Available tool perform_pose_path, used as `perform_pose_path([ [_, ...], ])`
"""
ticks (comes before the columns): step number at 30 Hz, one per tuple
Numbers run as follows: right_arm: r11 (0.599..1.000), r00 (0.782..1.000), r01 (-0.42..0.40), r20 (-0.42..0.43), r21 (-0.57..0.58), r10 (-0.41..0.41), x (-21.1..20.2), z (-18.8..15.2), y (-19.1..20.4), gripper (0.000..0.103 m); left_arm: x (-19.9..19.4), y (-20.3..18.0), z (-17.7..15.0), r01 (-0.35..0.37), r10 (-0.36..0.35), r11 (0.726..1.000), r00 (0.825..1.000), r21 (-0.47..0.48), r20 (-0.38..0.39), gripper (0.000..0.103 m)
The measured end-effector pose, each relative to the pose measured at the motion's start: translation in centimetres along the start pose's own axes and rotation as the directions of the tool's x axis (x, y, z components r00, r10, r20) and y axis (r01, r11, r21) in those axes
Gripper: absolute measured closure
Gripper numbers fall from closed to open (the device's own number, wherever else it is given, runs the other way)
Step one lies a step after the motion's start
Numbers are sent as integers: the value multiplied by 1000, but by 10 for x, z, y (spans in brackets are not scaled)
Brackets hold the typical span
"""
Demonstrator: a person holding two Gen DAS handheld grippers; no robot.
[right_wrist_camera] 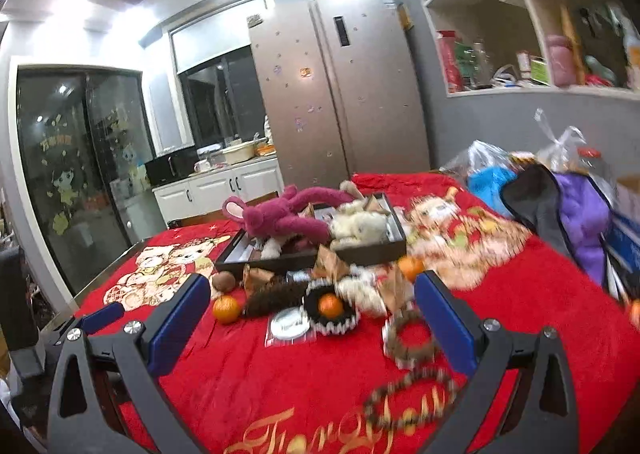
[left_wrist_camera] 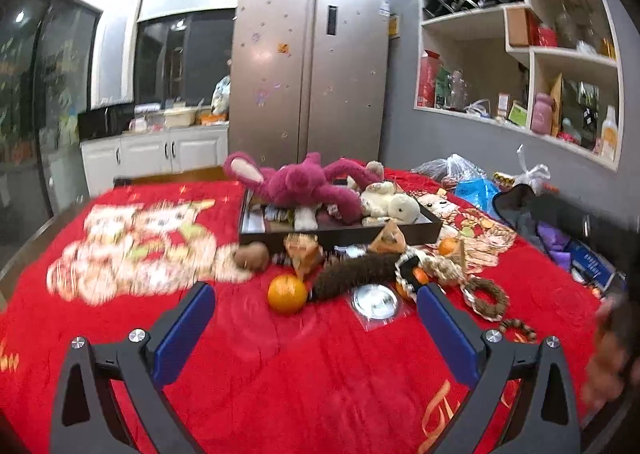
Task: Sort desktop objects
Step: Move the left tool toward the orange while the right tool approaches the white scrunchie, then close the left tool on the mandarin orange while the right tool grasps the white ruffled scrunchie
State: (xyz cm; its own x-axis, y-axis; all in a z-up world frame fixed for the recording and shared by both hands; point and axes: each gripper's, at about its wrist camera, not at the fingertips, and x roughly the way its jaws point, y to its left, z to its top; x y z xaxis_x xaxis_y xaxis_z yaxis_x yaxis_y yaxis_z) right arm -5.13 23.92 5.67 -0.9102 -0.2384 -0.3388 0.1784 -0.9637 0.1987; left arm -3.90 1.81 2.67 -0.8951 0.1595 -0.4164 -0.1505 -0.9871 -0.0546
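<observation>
From the left wrist camera, the left tool [left_wrist_camera: 316,306] hangs over the red-covered worktop [left_wrist_camera: 280,374] with its blue fingers spread wide and nothing between them. Just ahead sits an orange [left_wrist_camera: 287,293], touching a dark bristly brush [left_wrist_camera: 358,274], with a round silver tin [left_wrist_camera: 375,302] in a clear packet just beside it. Behind them a black tray [left_wrist_camera: 344,234] carries a magenta plush bunny [left_wrist_camera: 296,181] sprawled next to a cream plush [left_wrist_camera: 390,203]. Over to the right wrist camera: the right tool [right_wrist_camera: 312,312] is spread open too, empty, above the same cloth. Between its fingers lie the tin [right_wrist_camera: 290,324], a second orange [right_wrist_camera: 330,305] nestled in a black-and-white holder [right_wrist_camera: 320,324], a woven ring [right_wrist_camera: 410,338] and a blurred bead bracelet [right_wrist_camera: 412,400] nearest the camera. The tray [right_wrist_camera: 372,252] with its plush toys sits beyond the clutter.
</observation>
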Motion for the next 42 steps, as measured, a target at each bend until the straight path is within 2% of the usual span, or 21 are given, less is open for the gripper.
perform_pose_path([
  [3, 998, 999, -35, 13, -55, 36, 24, 25, 6, 0, 25, -6, 5, -19, 19, 999, 1000, 42, -8, 0],
  [6, 989, 998, -59, -6, -134, 59, 53, 46, 13, 0, 52, -7, 3, -74, 76, 993, 997, 91, -20, 0],
  [9, 979, 998, -62, -40, -195, 56, 81, 52, 19, 0, 74, 4, 4, -35, 40, 997, 996, 66, -74, 0],
  [11, 977, 995, -86, -69, -197, 73, 97, 45, 17, 0, 87, 12, 5, -3, 6, 1000, 992, 26, -123, 0],
  [15, 987, 982, -118, -159, -113, 100, 123, 16, -5, 0, 110, 27, 1, 44, -59, 996, 971, -72, -232, 0],
  [17, 993, 986, -74, -159, -94, 58, 127, 3, -17, 0, 115, 34, -1, 52, -81, 992, 963, -116, -257, 0],
  [18, 994, 984, -55, -174, -90, 38, 129, -3, -22, 0, 115, 36, -2, 42, -75, 990, 963, -132, -260, 0],
  [20, 993, 973, -69, -225, -95, 46, 136, -10, -26, 1, 119, 37, -3, 10, -48, 991, 959, -137, -278, 0],
  [24, 988, 957, -70, -288, -139, 27, 148, -19, -25, 6, 132, 35, -7, -29, -17, 992, 935, -123, -355, 0],
  [28, 984, 941, -69, -337, -167, 9, 157, -29, -22, 10, 135, 37, -9, -29, -20, 992, 930, -127, -368, 0],
  [31, 985, 931, -63, -365, -161, -1, 160, -33, -24, 22, 142, 38, -10, -33, -18, 992, 914, -118, -405, 0],
  [33, 987, 922, -58, -387, -149, -5, 162, -34, -27, 34, 145, 36, -11, -24, -25, 994, 903, -109, -428, 0],
  [37, 991, 897, -18, -439, -133, -42, 170, -37, -34, 48, 144, 31, -10, -11, -23, 997, 906, -77, -423, 4],
  [38, 992, 896, -18, -443, -122, -38, 170, -37, -36, 51, 143, 29, -10, -1, -26, 998, 906, -64, -422, 11],
  [40, 995, 890, -33, -455, -96, -14, 169, -36, -39, 64, 144, 25, -12, 5, -21, 999, 898, -36, -440, 21],
  [42, 994, 888, -45, -460, -101, -6, 167, -35, -37, 87, 146, 20, -14, 2, 0, 1000, 891, 4, -454, 36],
])
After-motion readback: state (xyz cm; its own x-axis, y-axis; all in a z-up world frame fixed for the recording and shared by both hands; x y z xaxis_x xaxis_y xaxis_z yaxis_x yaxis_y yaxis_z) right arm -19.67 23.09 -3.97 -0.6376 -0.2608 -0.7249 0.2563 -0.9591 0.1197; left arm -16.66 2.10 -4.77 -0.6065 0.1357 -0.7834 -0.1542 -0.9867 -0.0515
